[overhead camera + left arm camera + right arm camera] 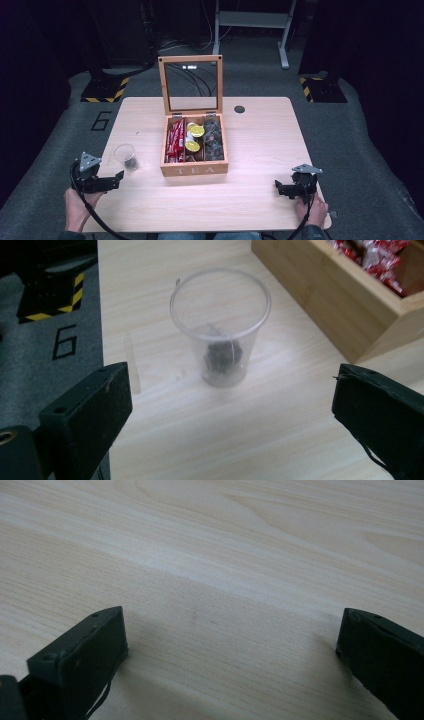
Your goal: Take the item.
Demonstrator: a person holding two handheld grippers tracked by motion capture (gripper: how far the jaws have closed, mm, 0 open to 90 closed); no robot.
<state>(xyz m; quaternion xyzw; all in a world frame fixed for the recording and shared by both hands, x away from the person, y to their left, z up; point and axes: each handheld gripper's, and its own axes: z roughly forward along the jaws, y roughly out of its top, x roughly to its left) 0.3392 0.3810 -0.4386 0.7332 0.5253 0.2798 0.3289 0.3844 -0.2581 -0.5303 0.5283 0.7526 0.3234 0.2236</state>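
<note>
Table (260,200) comes first, a pale wooden top taking up the middle of the high view, set so both forearms can reach it from the bottom edge. At its centre sits the tea box (194,169), its glass-paned lid (190,84) tipped upright at the back, presumably so the compartments stay open to reach: red packets (175,141) in the left one, yellow-topped pods (193,138) in the middle, dark sachets (213,140) on the right.

Next down in size are the tools. At lower left of the high view the left gripper (119,176) lies near the table edge, aimed rightward at the cup; in the left gripper view its jaws stand spread wide with nothing between them, framing the cup from a short way off. At lower right the right gripper (278,188) rests low over bare wood, well apart from everything, and the right gripper view shows its jaws likewise spread and empty, which reads to me as simply waiting.

Smallest is the clear plastic cup (220,325), upright just left of the box, standing free of both grippers. A dark sachet (222,356) lies at its bottom, like those in the box's right compartment.
</note>
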